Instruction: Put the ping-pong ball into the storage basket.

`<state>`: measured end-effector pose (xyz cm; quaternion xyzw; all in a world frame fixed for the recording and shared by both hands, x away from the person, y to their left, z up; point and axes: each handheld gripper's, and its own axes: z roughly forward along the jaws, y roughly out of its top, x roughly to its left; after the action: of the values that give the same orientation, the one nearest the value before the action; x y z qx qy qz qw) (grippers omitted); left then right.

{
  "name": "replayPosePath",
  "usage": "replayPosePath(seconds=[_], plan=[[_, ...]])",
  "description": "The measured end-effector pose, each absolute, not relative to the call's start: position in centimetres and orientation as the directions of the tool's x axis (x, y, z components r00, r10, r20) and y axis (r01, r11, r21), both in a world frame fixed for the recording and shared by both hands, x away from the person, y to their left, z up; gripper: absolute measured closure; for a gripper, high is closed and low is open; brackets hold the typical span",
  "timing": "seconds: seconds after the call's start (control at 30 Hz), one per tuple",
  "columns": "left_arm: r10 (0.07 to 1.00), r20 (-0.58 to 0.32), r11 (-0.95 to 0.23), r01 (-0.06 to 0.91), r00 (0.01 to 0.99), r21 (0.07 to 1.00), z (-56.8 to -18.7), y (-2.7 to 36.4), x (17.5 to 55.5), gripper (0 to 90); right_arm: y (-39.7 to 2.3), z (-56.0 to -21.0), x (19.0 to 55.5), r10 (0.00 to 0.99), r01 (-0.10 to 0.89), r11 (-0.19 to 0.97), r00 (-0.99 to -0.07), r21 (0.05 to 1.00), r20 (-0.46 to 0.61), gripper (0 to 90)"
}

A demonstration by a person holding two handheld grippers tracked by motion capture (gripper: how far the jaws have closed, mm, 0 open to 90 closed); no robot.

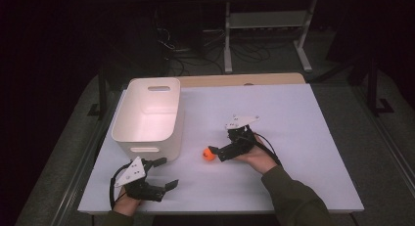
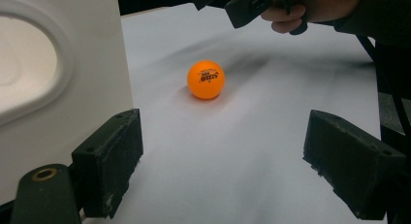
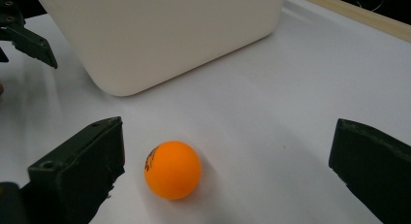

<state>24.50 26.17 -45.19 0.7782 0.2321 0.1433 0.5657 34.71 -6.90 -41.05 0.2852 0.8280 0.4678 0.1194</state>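
An orange ping-pong ball [image 1: 209,155] lies on the white table top [image 1: 284,118], just right of a white plastic bin [image 1: 149,116]. My right gripper [image 1: 213,152] is open with its jaws on either side of the ball. In the right gripper view the ball [image 3: 172,169] sits close to the left jaw of the gripper [image 3: 228,170], not touching it. Near the front edge my left gripper [image 1: 167,172] is open and empty. In the left gripper view its jaws [image 2: 228,156] point at the ball [image 2: 206,79], which lies well ahead of them.
The bin's wall [image 2: 63,78] with its handle cut-out stands close beside the left gripper's left jaw. A wooden strip [image 1: 240,79] runs along the table's far edge. Beyond it, a desk frame [image 1: 266,25] and cables stand in the dark.
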Motion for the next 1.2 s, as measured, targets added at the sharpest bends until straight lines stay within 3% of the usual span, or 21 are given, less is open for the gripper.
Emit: replayPosePath(seconds=[1.2], plan=[[0.522,-0.038,-0.253,0.197,0.852,0.947,-45.2,26.2,24.5,14.0,-4.3,-40.7,35.8,0.549,0.333,0.398,-0.833,0.855,0.069,0.0]])
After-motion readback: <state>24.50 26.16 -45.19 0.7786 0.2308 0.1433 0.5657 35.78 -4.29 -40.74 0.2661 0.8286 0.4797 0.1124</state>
